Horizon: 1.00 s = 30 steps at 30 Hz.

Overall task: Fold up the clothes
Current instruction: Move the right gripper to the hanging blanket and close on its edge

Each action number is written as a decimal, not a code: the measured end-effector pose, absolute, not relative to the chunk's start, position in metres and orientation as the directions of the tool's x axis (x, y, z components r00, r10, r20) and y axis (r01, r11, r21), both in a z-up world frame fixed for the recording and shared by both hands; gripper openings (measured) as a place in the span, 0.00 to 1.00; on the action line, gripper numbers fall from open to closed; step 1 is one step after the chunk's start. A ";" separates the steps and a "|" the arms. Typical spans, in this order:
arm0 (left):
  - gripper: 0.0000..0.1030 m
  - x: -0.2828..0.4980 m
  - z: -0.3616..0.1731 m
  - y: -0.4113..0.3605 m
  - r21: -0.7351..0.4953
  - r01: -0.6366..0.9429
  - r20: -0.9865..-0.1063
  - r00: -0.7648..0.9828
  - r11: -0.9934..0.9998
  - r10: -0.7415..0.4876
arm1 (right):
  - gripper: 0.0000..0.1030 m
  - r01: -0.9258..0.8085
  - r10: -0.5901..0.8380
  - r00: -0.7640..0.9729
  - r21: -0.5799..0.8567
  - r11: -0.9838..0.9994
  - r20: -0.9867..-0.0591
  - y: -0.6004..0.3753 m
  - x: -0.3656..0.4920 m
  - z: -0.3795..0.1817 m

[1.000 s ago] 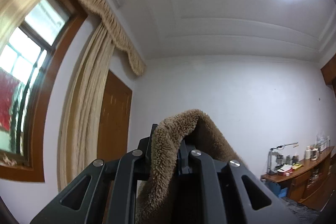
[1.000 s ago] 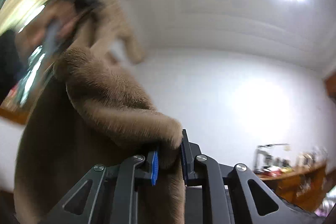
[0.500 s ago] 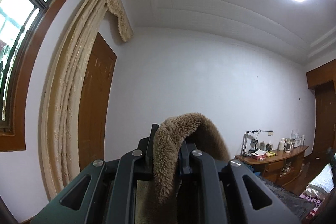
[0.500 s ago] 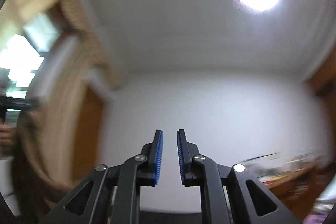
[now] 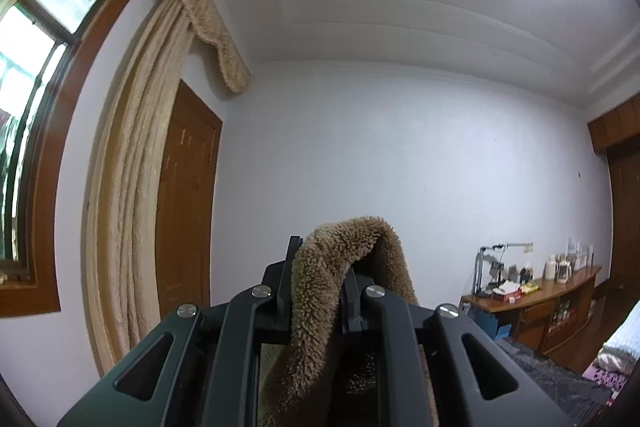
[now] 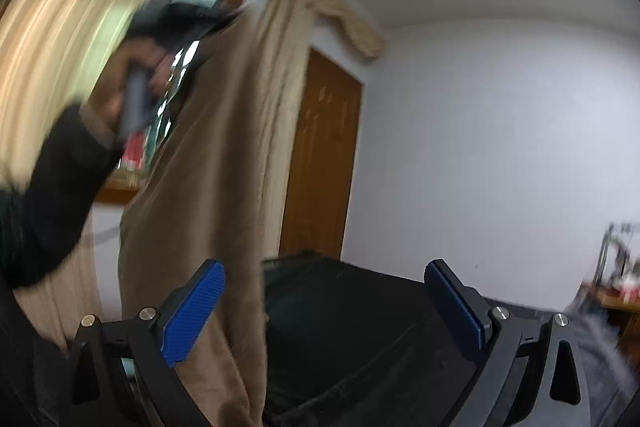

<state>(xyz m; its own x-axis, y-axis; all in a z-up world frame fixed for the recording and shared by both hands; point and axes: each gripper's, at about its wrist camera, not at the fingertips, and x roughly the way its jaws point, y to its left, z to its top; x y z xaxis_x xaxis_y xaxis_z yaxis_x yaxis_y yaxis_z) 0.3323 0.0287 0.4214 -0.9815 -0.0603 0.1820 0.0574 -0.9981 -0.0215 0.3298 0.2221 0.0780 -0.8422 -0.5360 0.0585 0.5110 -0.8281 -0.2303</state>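
Note:
A tan fleece garment (image 5: 328,291) is pinched at its edge between the black fingers of my left gripper (image 5: 318,263), which is held high and points at the far wall. In the blurred right wrist view the same garment (image 6: 208,187) hangs in a long drape from the left gripper, held up by a person's hand (image 6: 120,87) in a dark sleeve. My right gripper (image 6: 324,291) is wide open with nothing between its blue pads (image 6: 192,311); its left finger is close to the hanging cloth.
A window (image 5: 28,75), beige curtain (image 5: 128,167) and brown door (image 5: 184,211) are on the left. A wooden sideboard (image 5: 536,303) with bottles and a lamp stands at right, beside a bed edge (image 5: 616,347). A dark surface (image 6: 352,339) lies below the right gripper.
The right gripper let go of the fleece, then spread wide and swung down and left toward the hanging garment. The left gripper kept its hold and tilted slightly.

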 end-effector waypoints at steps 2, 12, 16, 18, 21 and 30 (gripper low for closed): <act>0.17 0.323 0.430 0.050 0.017 0.066 0.178 -0.982 -0.998 -0.062 | 0.99 0.523 -0.547 -0.837 -0.261 -0.812 0.024 0.207 0.328 0.066; 0.17 0.288 0.449 0.112 0.061 0.055 0.141 -0.989 -0.997 -0.045 | 0.99 0.532 -0.544 -0.832 -0.443 -0.722 -0.111 0.142 0.338 0.029; 0.17 0.294 0.443 0.107 0.096 0.099 0.167 -0.983 -0.990 -0.082 | 0.99 0.419 -0.401 -0.908 -0.320 -0.850 -0.125 0.174 0.300 0.029; 0.17 0.294 0.439 0.100 0.100 0.139 0.183 -0.976 -0.985 -0.119 | 0.99 0.350 -0.330 -0.936 -0.204 -0.914 -0.124 0.203 0.279 0.035; 0.17 0.286 0.432 0.087 0.081 0.152 0.160 -0.978 -0.985 -0.137 | 0.99 0.227 -0.222 -0.965 -0.025 -0.974 -0.139 0.247 0.247 0.044; 0.17 0.253 0.412 0.079 0.056 0.107 0.049 -0.993 -0.993 -0.105 | 0.99 0.462 -0.466 -0.864 0.066 -0.884 -0.192 0.266 0.232 0.016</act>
<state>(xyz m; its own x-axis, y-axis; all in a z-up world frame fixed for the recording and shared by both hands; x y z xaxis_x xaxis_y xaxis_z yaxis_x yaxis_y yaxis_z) 0.2529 0.0786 0.4125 -0.9933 -0.1047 0.0491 0.1073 -0.9927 0.0559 0.2321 0.2660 0.0157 -0.8638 -0.4658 -0.1920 0.4622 -0.8843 0.0660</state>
